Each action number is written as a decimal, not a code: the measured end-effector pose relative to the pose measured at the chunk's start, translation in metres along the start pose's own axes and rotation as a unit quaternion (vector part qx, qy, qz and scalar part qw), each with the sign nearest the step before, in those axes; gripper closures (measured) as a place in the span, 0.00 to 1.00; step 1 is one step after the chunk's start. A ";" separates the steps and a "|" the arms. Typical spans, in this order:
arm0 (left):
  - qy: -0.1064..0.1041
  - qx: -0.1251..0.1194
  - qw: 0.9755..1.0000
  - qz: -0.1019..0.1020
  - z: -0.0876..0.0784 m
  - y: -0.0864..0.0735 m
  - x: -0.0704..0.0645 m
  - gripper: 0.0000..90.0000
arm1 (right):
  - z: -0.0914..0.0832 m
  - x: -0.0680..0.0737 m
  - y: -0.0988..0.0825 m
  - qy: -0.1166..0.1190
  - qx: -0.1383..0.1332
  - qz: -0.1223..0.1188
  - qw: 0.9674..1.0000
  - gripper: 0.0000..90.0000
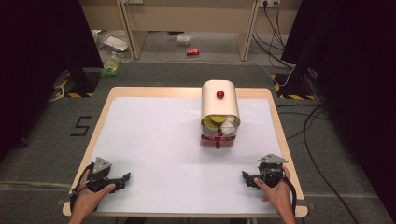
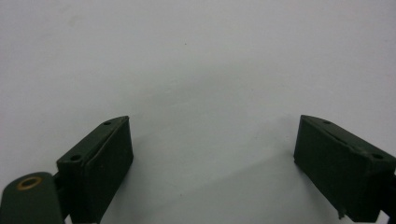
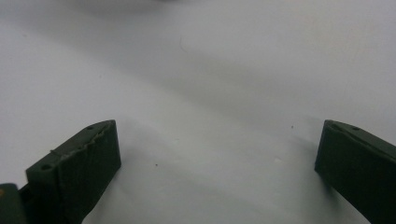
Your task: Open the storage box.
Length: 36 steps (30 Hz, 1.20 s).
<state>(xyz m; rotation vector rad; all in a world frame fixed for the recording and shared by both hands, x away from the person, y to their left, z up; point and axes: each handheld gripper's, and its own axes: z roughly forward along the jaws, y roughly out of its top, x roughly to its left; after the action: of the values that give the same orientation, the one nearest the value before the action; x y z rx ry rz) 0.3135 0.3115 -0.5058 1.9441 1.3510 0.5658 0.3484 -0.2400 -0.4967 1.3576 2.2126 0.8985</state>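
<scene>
High view: both your hand-held grippers, left hand-held gripper and right hand-held gripper, rest wide, empty, near table edge. White container stands far right-centre, top-heavy; a sideways nudge could topple it.

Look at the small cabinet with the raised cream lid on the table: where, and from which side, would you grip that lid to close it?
Probably the red knob on the cream lid. It sticks out from the smooth curved panel, the only part narrow enough for two jaws. Come from above with the right gripper, the nearer one; its jaws stand open.
</scene>
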 end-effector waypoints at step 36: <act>-0.001 0.000 1.000 -0.002 0.000 0.000 0.000 0.12 | -0.041 0.023 0.037 0.007 -0.108 -0.018 0.994 0.22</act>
<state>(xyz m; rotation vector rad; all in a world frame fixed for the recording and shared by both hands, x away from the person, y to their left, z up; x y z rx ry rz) 0.3136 0.3118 -0.5059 1.9407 1.3526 0.5616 0.3360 -0.2201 -0.4417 1.2111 2.0729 1.1033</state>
